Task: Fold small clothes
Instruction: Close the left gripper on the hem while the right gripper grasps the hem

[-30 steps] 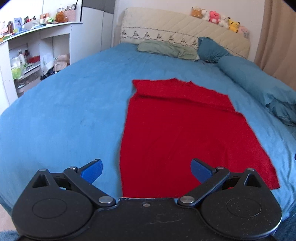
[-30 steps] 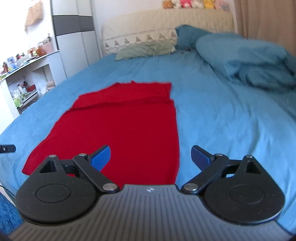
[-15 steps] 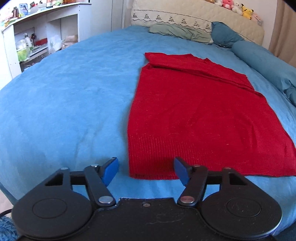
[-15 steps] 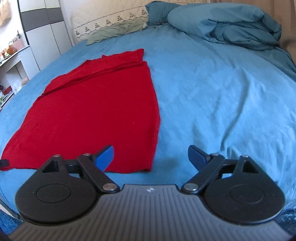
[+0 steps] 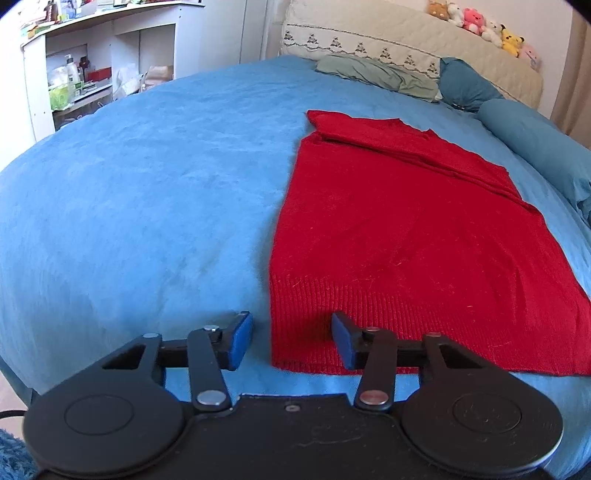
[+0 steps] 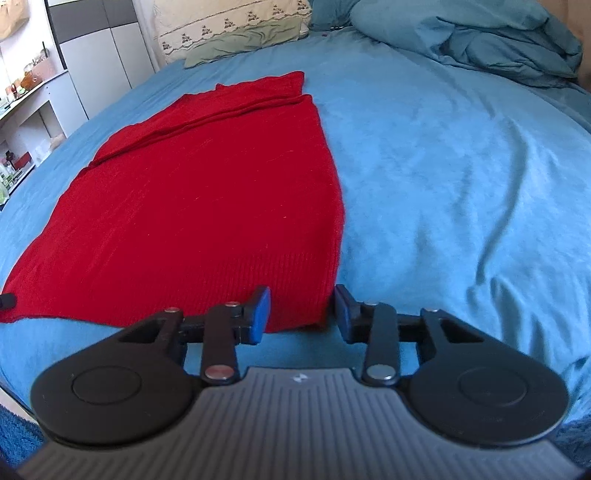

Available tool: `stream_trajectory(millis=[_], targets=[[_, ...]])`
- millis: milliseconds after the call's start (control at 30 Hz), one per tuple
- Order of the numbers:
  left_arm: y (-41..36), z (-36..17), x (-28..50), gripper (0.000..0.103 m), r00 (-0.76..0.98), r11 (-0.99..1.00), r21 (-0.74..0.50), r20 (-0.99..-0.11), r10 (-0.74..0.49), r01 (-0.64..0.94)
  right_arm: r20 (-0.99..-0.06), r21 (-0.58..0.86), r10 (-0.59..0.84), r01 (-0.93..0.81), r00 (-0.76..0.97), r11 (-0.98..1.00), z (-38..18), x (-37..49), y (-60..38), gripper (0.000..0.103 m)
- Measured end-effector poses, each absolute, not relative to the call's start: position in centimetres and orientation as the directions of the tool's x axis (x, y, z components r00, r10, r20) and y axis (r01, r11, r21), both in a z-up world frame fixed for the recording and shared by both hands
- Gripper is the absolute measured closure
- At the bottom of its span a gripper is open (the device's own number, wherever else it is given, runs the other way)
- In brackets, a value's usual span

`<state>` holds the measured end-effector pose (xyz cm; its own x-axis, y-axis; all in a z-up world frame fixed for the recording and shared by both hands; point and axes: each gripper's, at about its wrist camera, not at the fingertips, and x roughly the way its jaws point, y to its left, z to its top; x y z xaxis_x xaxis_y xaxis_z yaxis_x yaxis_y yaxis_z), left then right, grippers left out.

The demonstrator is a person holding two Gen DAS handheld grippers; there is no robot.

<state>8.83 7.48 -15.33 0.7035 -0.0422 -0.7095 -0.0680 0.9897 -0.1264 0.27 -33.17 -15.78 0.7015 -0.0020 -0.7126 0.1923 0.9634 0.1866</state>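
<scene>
Both tongs sit low over the near hem of a red ribbed-knit garment [image 5: 399, 229] spread flat on the bed's blue plush cover [image 5: 147, 192]. Left tongs [image 5: 291, 339] are partly open, their blue pads straddling the garment's near left corner: one pad over bare cover, the other over the ribbed hem, nothing clamped between them. Right tongs [image 6: 301, 314] are likewise partly open, set astride the near right corner of the same red garment [image 6: 207, 206], one pad above the hem and the other beside its edge over the blue cover [image 6: 461, 177]; whether the pads touch the cloth I cannot tell. At the garment's far end a layer lies folded across it. Beyond are a green pillow [image 5: 376, 75], a beige quilted headboard [image 5: 406, 40] topped with plush toys [image 5: 491, 27], and a rumpled blue duvet [image 6: 480, 37].
</scene>
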Motion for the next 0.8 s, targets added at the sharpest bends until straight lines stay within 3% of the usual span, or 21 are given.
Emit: stream_trajectory(millis=[167,233,300,367,433,800], targets=[[7.6,-15.4,8.8,0.064,0.700,0.987,-0.142,-0.712,-0.054,-0.069,-0.712,0.195,0.003,0.194,0.702,0.961,-15.9,0.5,-33.0,0.054],[7.4,-15.3,8.6,0.077,0.698,0.987,-0.150,-0.714,-0.063,-0.064,-0.713,0.195,0.006,0.190,0.702,0.962,-15.9,0.5,-32.9,0.057],[7.0,-15.3,8.7,0.082,0.690,0.989,-0.137,-0.721,-0.063,-0.053,-0.714,0.192,0.008,0.184,0.700,0.964,-15.9,0.7,-32.7,0.060],[6.8,-15.4,8.7,0.086,0.685,0.990,-0.129,-0.726,-0.061,-0.049,-0.715,0.192,0.014,0.177,0.699,0.965,-16.0,0.8,-32.5,0.066],[6.9,-15.3,8.9,0.095,0.680,0.989,-0.140,-0.730,-0.066,-0.054,-0.715,0.208,0.034,0.166,0.699,0.964,-16.0,0.9,-32.5,0.079],[6.9,-9.5,8.8,0.098,0.742,0.989,-0.146,-0.665,-0.081,-0.024,-0.654,0.284,0.061,0.170,0.754,0.944,-11.7,1.0,-34.1,0.080]])
